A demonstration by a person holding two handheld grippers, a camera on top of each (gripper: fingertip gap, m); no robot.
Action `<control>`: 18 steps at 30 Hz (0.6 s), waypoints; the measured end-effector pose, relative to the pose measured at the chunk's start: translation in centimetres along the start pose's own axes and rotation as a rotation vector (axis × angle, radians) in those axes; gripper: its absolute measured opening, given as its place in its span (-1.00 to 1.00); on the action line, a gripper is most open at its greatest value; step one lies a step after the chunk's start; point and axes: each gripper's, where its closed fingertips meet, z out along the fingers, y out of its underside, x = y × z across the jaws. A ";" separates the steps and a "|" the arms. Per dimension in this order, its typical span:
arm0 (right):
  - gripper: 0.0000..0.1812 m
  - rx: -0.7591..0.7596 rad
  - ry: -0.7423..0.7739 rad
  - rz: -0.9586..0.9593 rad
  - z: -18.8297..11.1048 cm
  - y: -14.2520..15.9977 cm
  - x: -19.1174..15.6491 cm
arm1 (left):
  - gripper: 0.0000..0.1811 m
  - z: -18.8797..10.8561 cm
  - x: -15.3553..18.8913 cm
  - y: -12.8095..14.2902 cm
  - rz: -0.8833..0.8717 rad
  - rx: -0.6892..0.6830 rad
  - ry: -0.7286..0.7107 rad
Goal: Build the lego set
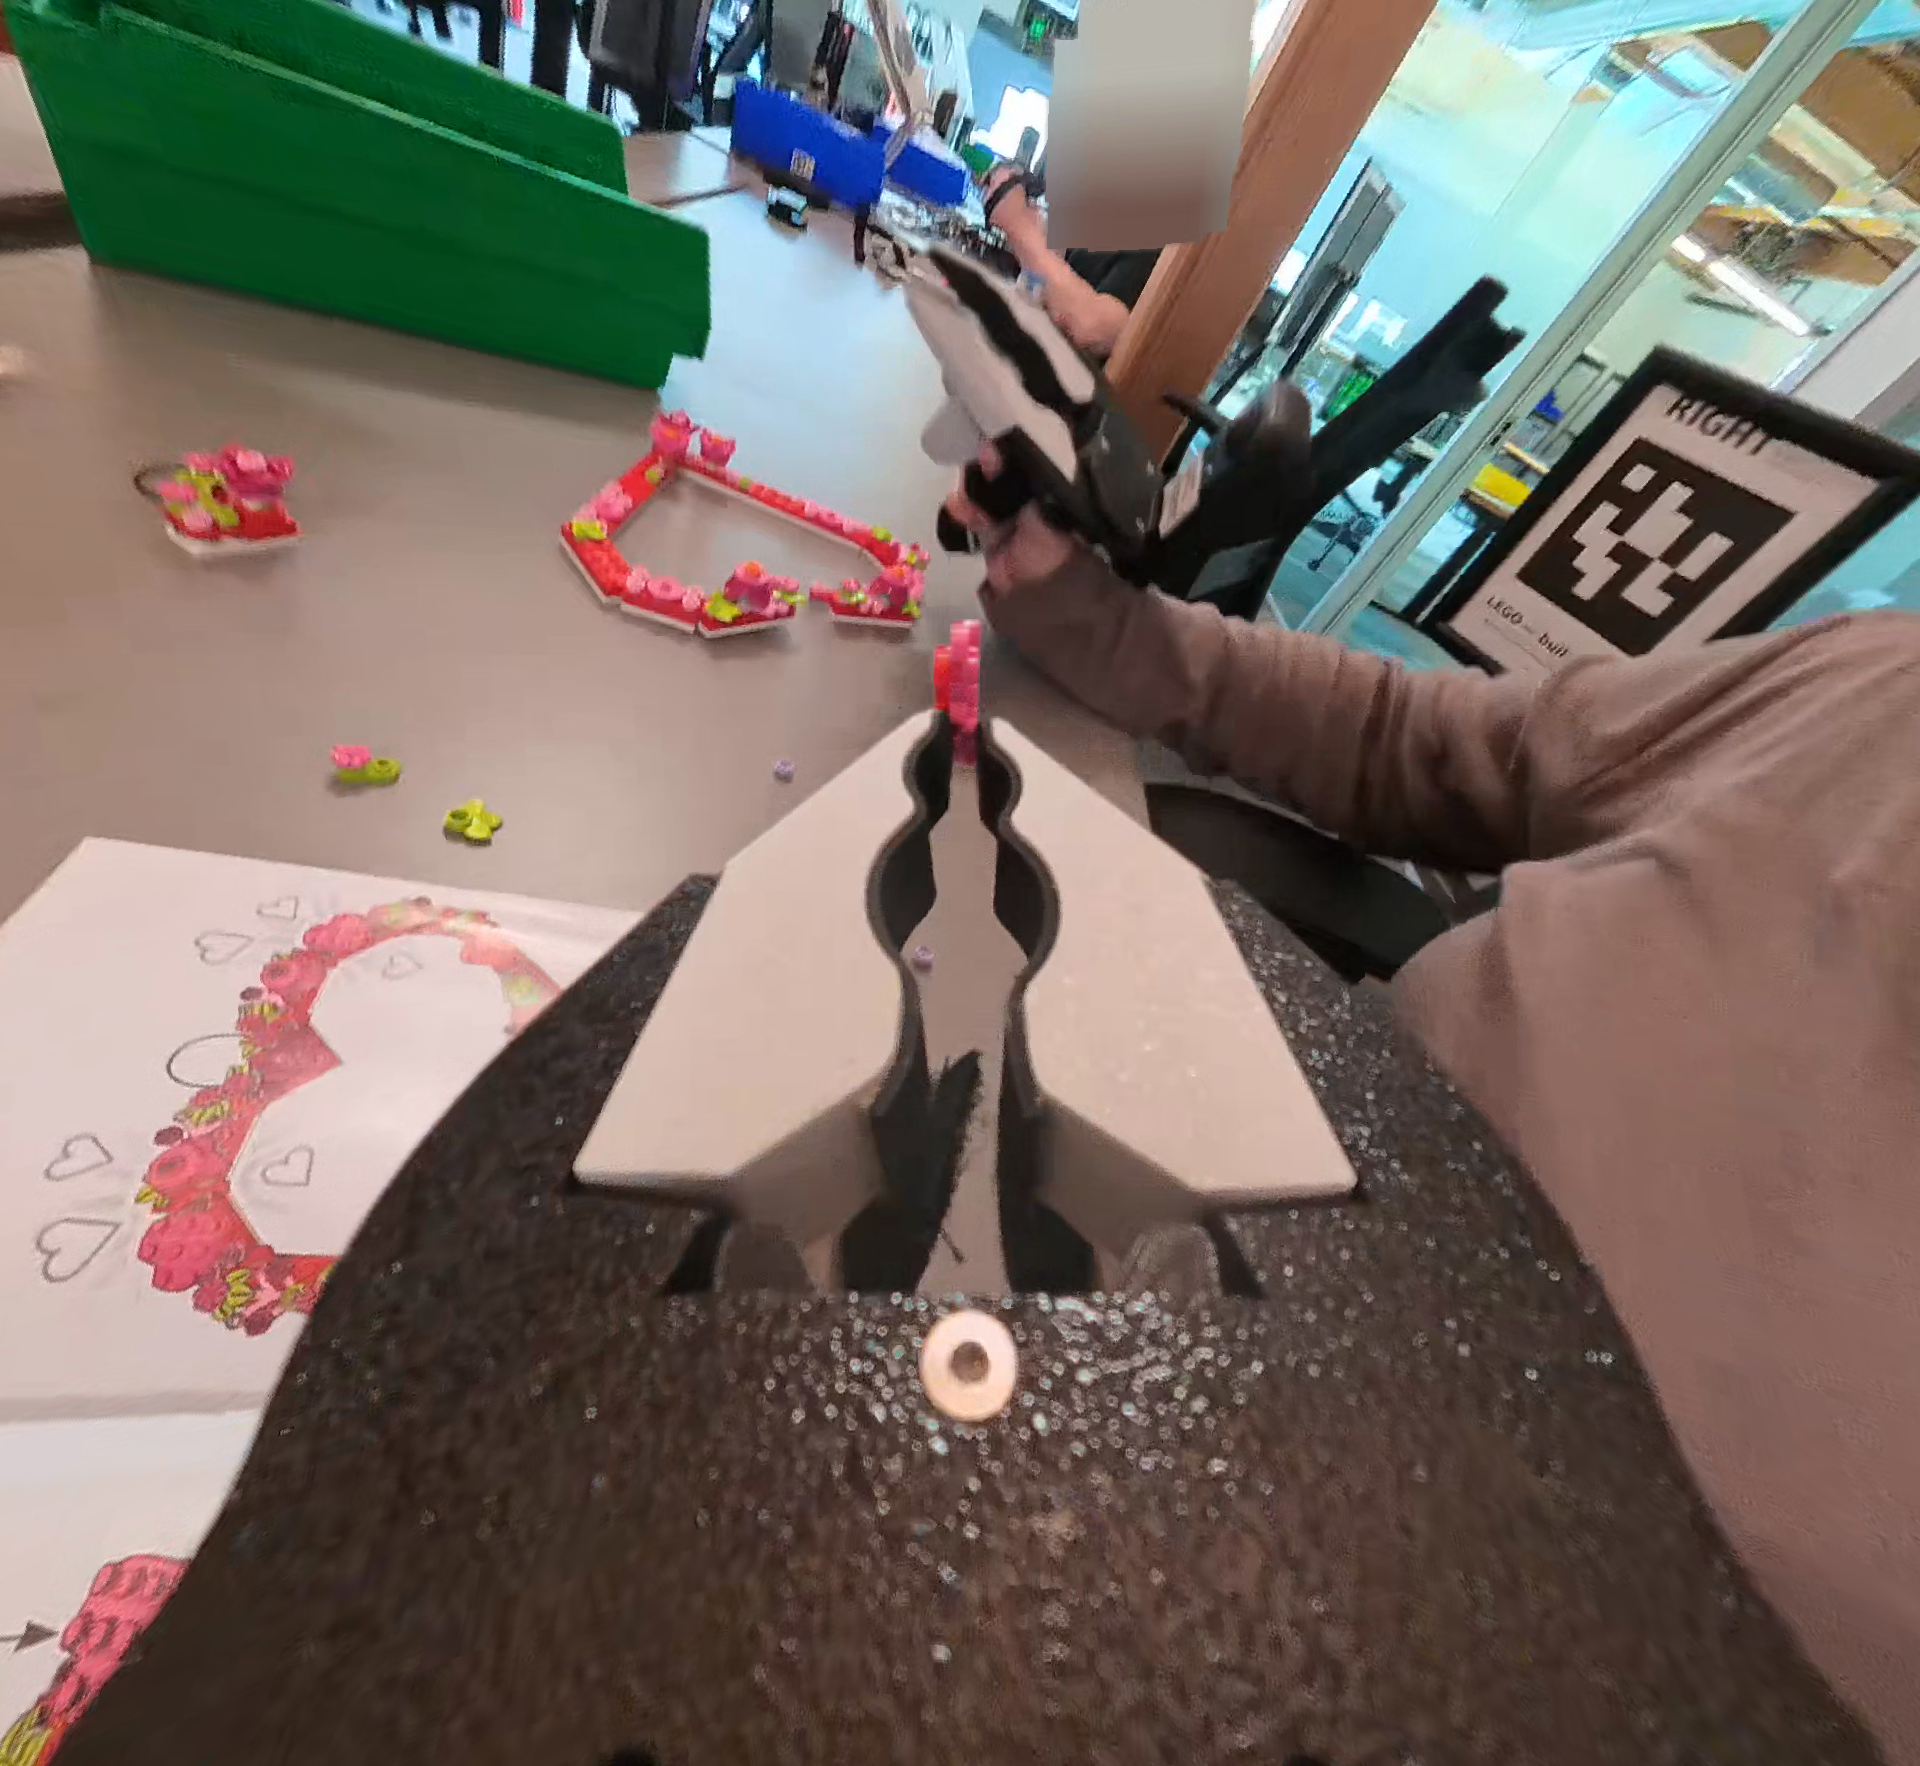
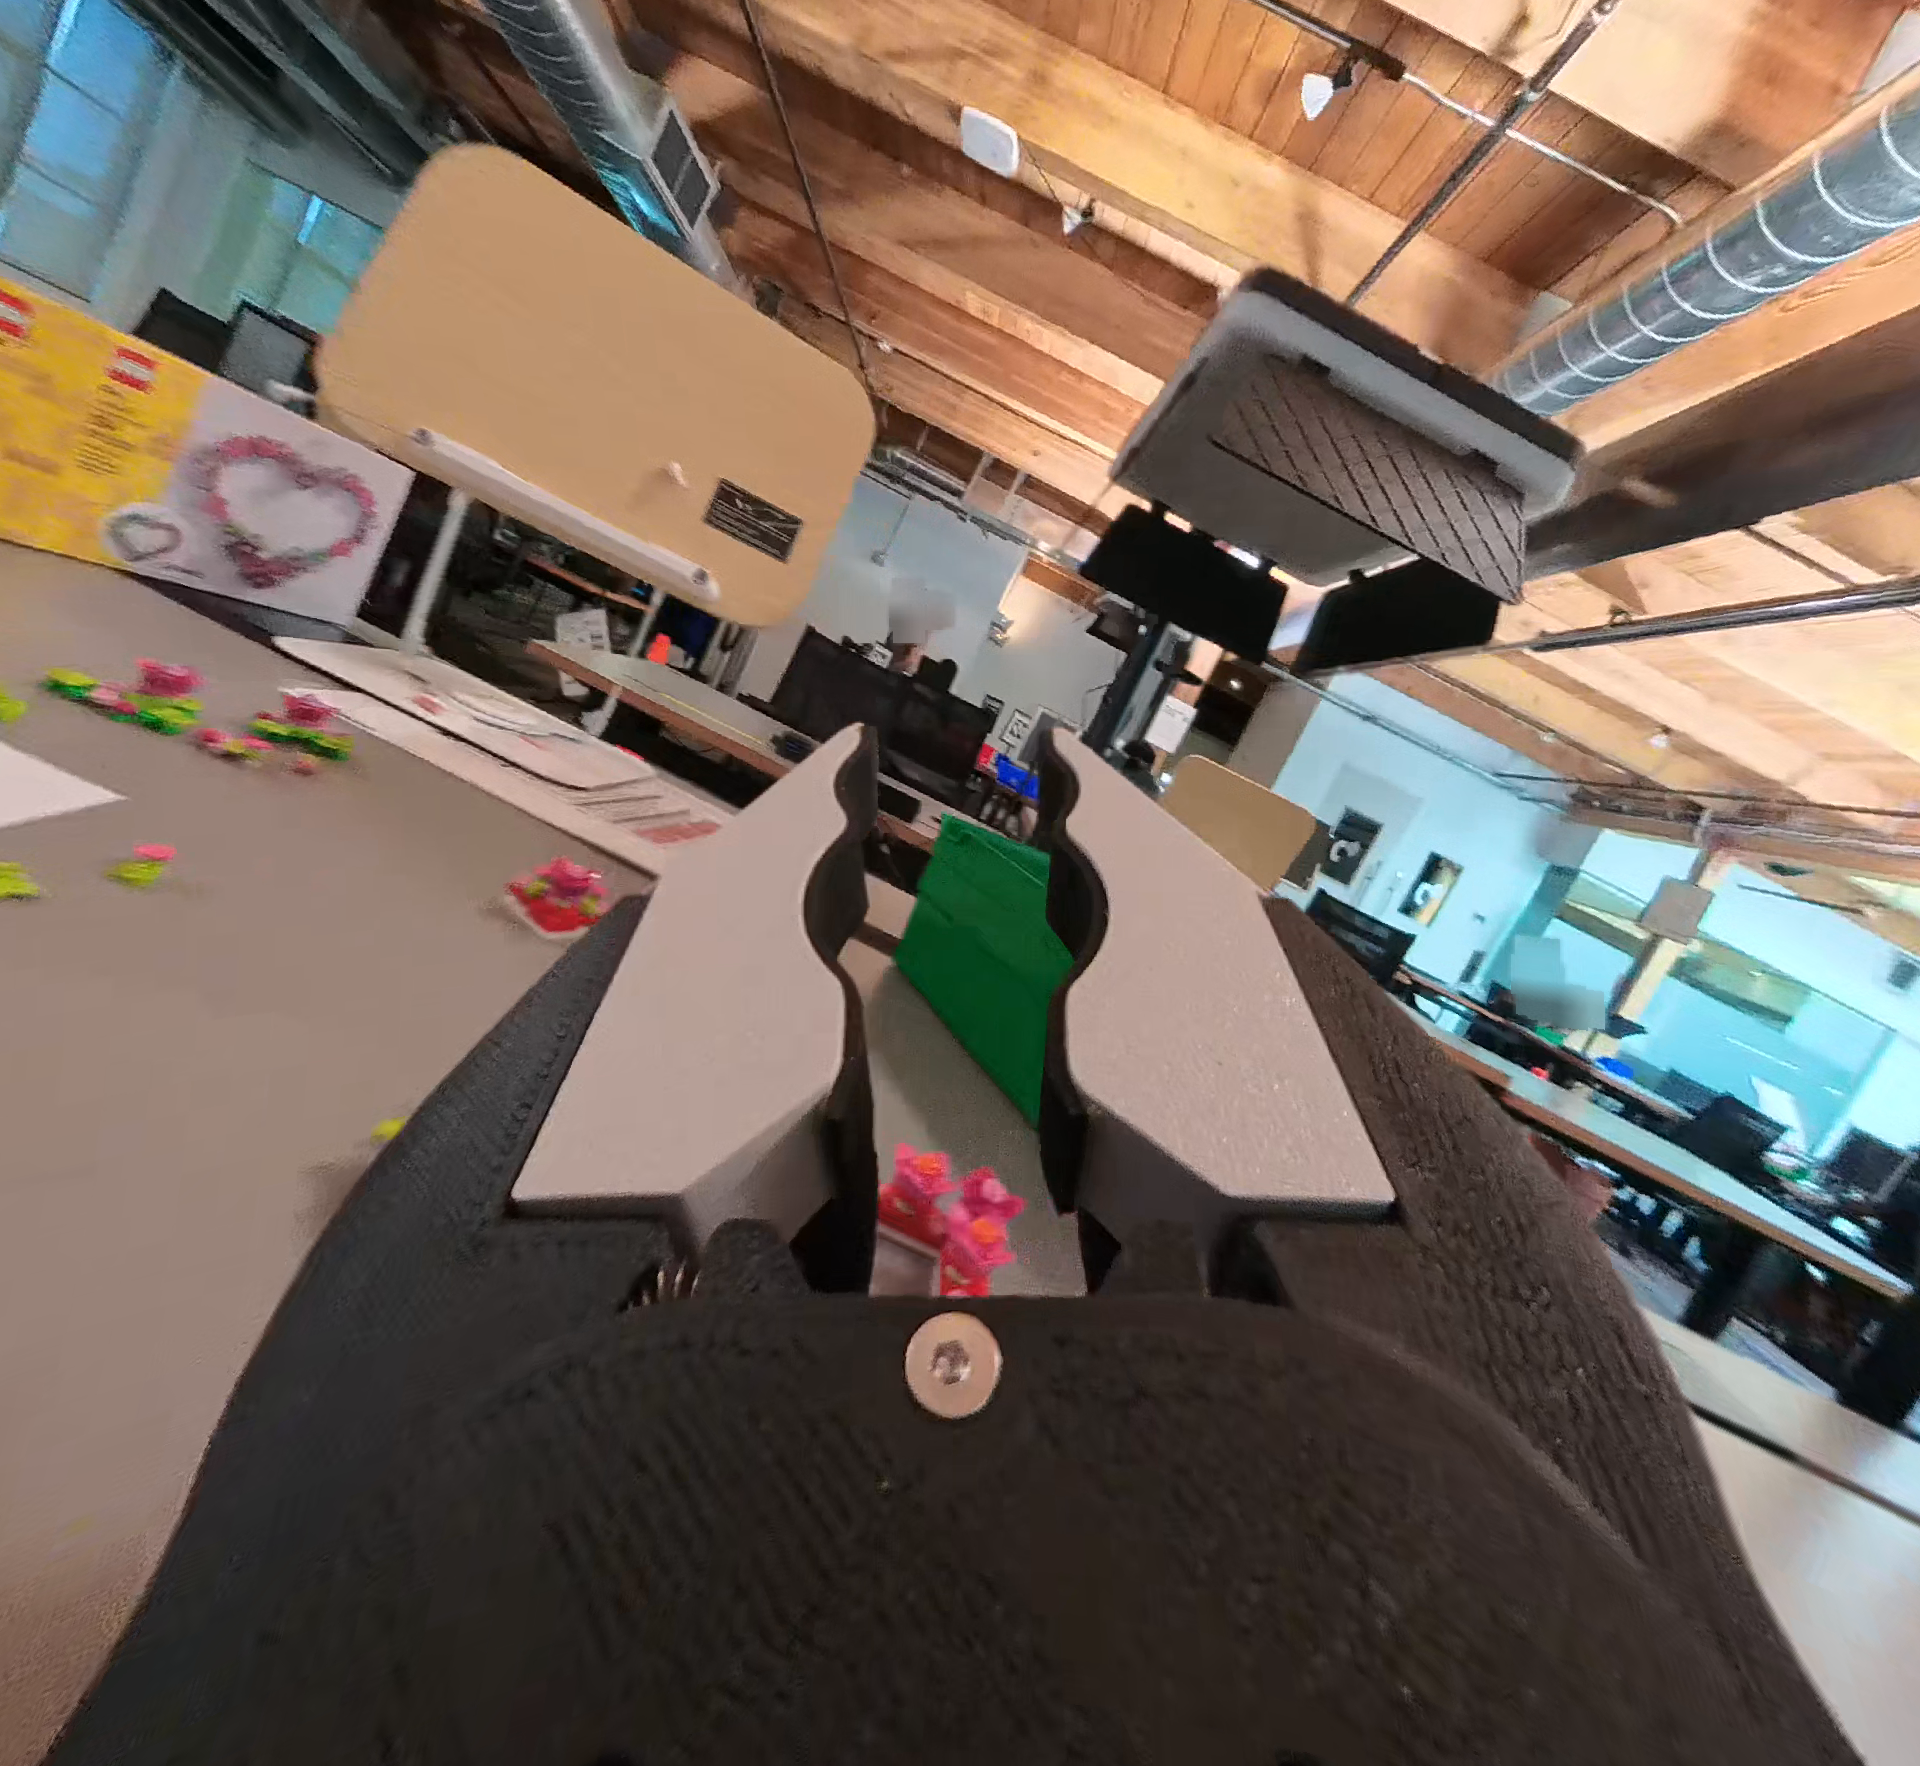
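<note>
My left gripper (image 1: 966,742) is shut on a small red and pink flower piece (image 1: 958,672), which stands up from its fingertips above the grey table (image 1: 416,656). A partly built red heart frame with pink flowers (image 1: 727,540) lies on the table just beyond and to the left. A smaller flower assembly with a ring (image 1: 229,503) lies farther left. My right gripper (image 2: 956,748) is open and empty, tilted upward; it also shows in the left wrist view (image 1: 940,282), raised in a hand above the heart. Pink flowers of the heart (image 2: 945,1212) show low between its fingers.
A green bin (image 1: 343,158) stands at the back of the table. An instruction booklet (image 1: 208,1041) lies near left. Loose pink and lime pieces (image 1: 364,766) (image 1: 473,821) lie between them. More loose pieces (image 2: 156,698) and the set's box (image 2: 156,469) are far left. A sleeved arm (image 1: 1455,729) crosses at right. The grippers' ends are close to 30 cm from one another.
</note>
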 end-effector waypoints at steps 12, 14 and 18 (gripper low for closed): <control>-0.68 0.195 -0.199 0.407 8.4 -5.7 -9.7 | -0.98 -5.0 -3.1 -2.9 0.218 0.442 -0.259; -0.68 0.197 -0.309 0.385 8.9 -6.3 -14.6 | -0.98 -7.6 -2.8 -3.3 0.360 0.569 -0.351; -0.68 0.162 -0.364 0.406 10.8 -5.4 -19.1 | -0.98 -10.8 -3.6 -2.7 0.589 0.579 -0.601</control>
